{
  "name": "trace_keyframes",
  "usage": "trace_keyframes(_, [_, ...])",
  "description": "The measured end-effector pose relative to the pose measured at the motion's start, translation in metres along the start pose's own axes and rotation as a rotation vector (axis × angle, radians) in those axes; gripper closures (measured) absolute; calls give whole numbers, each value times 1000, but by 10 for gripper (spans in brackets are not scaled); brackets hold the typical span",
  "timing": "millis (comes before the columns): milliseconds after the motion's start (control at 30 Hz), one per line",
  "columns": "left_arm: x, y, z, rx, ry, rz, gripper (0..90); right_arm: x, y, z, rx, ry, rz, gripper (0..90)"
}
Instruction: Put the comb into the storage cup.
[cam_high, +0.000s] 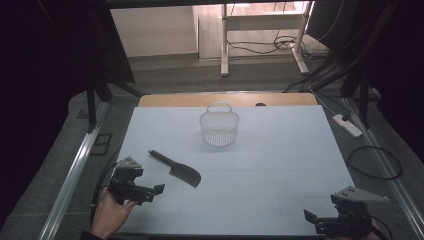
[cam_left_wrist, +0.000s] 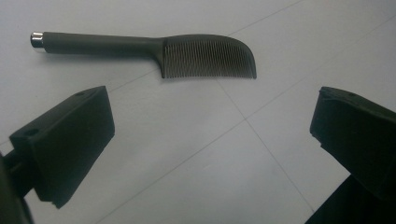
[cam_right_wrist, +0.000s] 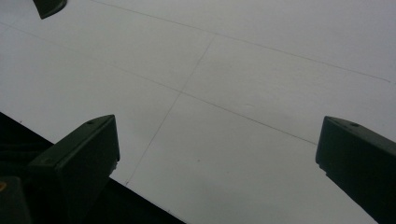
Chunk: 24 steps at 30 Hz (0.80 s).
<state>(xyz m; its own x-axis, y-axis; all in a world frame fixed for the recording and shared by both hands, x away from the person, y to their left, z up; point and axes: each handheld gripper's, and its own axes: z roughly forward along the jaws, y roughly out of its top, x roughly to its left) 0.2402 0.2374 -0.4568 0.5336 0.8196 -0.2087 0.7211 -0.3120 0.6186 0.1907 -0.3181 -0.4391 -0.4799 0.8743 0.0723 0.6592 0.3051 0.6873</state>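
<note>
Lying flat on the table near its left edge in the high view, the comb is pointing its handle toward the far left corner, just beside the left gripper, which is hanging wide open and empty. A wire basket is standing well apart near the far edge. The right gripper is hovering at the near right corner.

Showing in the left gripper view, the comb is lying ahead of spread jaws, nothing between.

Facing bare table in the right gripper view, the jaws are standing wide, gripping nothing.

No writing is readable.
</note>
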Motion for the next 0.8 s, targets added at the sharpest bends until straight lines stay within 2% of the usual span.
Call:
trace_keyframes(267, [4,11,9,13,7,3,0,0,0,0,2,0,-5,3])
trace_keyframes(567, [10,25,21,46,32,41,0,1,0,1,6,1,-9,5])
trace_keyframes(800, [16,39,32,65,37,45,0,1,1,1,9,0,-11,8])
